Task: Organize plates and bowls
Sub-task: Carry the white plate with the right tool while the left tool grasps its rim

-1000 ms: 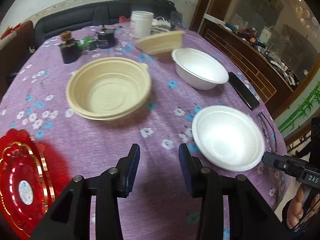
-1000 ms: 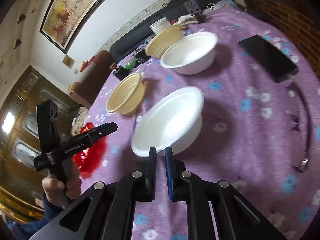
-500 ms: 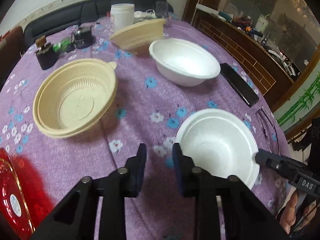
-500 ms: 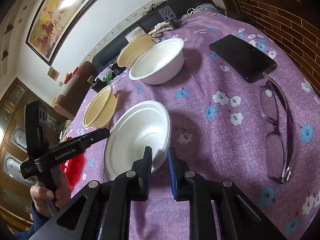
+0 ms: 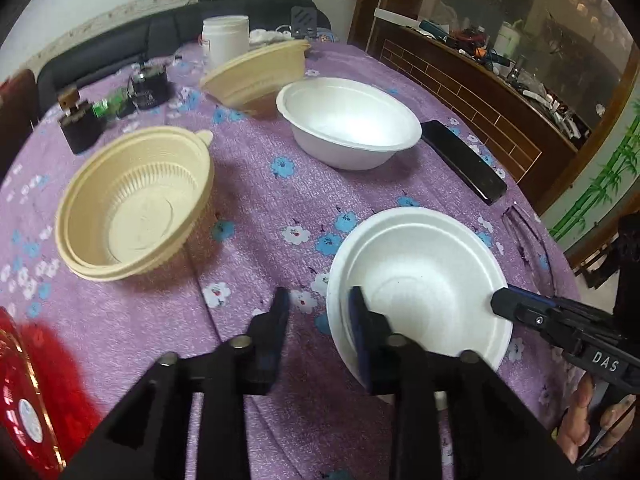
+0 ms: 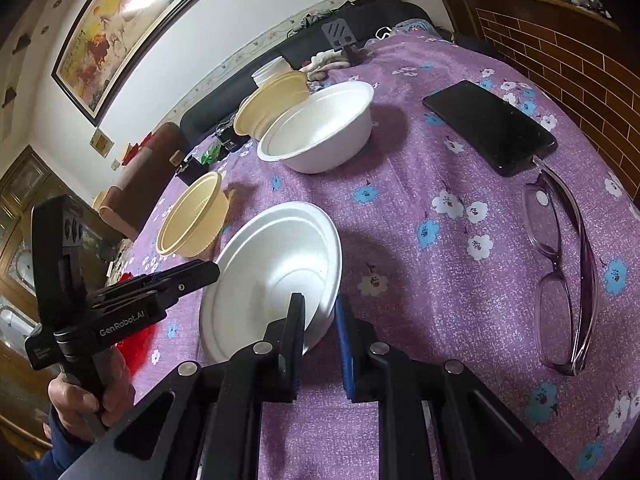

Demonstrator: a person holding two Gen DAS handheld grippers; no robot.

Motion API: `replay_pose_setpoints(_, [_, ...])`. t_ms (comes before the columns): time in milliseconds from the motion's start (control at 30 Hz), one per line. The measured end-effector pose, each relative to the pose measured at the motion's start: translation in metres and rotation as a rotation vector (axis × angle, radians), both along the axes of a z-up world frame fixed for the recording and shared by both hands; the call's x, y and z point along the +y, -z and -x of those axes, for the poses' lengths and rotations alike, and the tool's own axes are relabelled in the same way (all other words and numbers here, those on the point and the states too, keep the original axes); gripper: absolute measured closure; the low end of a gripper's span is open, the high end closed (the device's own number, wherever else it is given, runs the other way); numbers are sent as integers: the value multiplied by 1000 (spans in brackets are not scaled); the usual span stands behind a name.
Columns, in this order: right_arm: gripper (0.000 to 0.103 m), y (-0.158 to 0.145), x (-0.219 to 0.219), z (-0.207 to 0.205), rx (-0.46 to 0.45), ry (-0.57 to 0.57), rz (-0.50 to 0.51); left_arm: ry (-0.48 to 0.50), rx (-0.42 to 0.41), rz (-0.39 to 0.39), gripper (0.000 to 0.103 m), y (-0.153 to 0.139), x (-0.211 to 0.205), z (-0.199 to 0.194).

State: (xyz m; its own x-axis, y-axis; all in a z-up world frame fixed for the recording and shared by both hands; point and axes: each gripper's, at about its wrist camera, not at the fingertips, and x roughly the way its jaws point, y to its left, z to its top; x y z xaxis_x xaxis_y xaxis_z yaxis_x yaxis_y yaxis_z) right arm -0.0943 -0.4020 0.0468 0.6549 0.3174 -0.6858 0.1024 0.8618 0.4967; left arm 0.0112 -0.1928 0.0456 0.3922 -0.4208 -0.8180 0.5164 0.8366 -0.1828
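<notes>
The near white foam bowl point(image 5: 424, 280) sits on the purple flowered tablecloth point(image 5: 260, 200), tipped up toward the person's left side, and serves here as the landmark. The right gripper point(image 6: 320, 320) pinches its rim: one finger lies inside the bowl, the other outside, nearly pressed together on the thin wall. The left gripper point(image 5: 318, 312) straddles the opposite rim, one pad inside the bowl and one out over the cloth; its jaws are opening, spread with the rim between them, and the pads do not appear to press on it. Beyond the bowl stands a second white foam bowl point(image 5: 348, 120), upright, with a tilted beige plastic bowl point(image 5: 260, 76) just behind that. To the left of the near bowl, well apart, rests another beige plastic bowl point(image 5: 136, 204). A black phone point(image 6: 488, 124) and purple glasses point(image 6: 560, 280) lie to its right. A red plate point(image 5: 24, 400) lies far left, at the table edge.
</notes>
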Motion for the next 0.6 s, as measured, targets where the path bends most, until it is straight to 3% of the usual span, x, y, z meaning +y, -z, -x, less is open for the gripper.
replay_pose_setpoints(100, [87, 1, -1, -2, 5, 3, 3, 10, 24, 9, 71, 6, -5, -1])
replay_pose_setpoints(133, [87, 1, -1, -3, 6, 4, 2, 18, 27, 3, 77, 9, -7, 0])
replay_pose_setpoints(167, [87, 1, -1, -3, 7, 4, 2, 22, 28, 0, 91, 10, -9, 1])
replay_pose_setpoints(333, [87, -2, 2, -4, 6, -5, -3, 18, -15, -17, 91, 7, -8, 10])
replay_pose_setpoints(600, [87, -16, 34, -13, -16, -99, -23, -55, -156, -88, 89, -15, 34, 37])
